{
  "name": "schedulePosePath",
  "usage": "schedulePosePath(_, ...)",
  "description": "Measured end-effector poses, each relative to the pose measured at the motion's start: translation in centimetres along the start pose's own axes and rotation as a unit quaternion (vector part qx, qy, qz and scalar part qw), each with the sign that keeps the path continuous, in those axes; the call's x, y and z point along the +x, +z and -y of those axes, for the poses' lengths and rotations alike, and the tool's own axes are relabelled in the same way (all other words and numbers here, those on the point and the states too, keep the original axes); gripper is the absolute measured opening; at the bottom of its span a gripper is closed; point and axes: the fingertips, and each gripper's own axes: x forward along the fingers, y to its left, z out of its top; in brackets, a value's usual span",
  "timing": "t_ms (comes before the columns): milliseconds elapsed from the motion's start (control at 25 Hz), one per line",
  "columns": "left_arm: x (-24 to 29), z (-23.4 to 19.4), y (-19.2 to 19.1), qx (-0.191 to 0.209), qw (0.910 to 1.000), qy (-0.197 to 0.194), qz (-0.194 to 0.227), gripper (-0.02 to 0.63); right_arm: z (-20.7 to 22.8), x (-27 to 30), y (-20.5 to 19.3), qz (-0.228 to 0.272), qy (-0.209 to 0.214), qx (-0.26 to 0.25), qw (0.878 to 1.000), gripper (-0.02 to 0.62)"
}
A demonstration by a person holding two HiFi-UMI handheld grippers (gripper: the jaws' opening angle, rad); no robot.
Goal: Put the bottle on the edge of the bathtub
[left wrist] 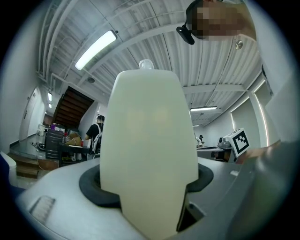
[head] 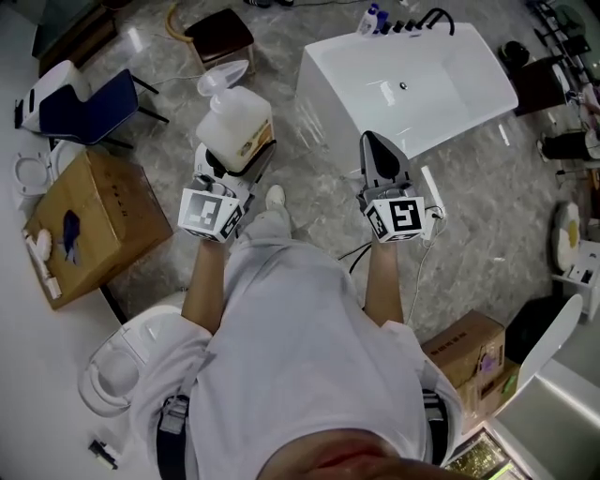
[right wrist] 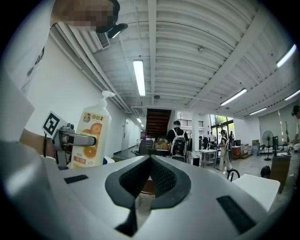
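A large white pump bottle [head: 236, 117] with an orange label lies level between the jaws of my left gripper [head: 232, 155], which is shut on it above the grey floor. In the left gripper view the bottle's pale body [left wrist: 147, 154] fills the gap between the jaws. The white bathtub [head: 487, 66] stands ahead and to the right. My right gripper [head: 375, 148] is shut and holds nothing, just in front of the tub's near rim. In the right gripper view the bottle [right wrist: 91, 136] shows at the left, and the right gripper [right wrist: 151, 164] has its pads pressed together.
A cardboard box [head: 94, 220] and a toilet [head: 127, 361] lie at the left. A blue chair [head: 80, 103] and a brown stool [head: 220, 37] stand farther off. Small bottles [head: 373, 19] and a black tap [head: 431, 19] sit at the tub's far end. More boxes [head: 473, 361] are at the right.
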Motion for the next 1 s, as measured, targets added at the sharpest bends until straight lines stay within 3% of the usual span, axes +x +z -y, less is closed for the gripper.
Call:
schedulePosePath(280, 8.6, -6.0, -0.3, -0.016, 0.9988, -0.045, -0.007, 0.348, 4.5, 9.3, -0.5, -0.027, -0.014, -0.012, 0.999, 0.002)
schedulePosePath(680, 19.1, -9.9, -1.8, -0.009, 0.9954, -0.091, -0.029, 0.348, 11.5, 16.3, -3.0, -0.047, -0.039, 0.02, 0.998, 0.002)
schedulePosePath(1000, 29.6, -13.6, -4.4, -0.003, 0.994, -0.098, -0.049, 0.348, 20.1, 22.6, -5.6, -0.039, -0.071, 0.029, 0.996, 0.002)
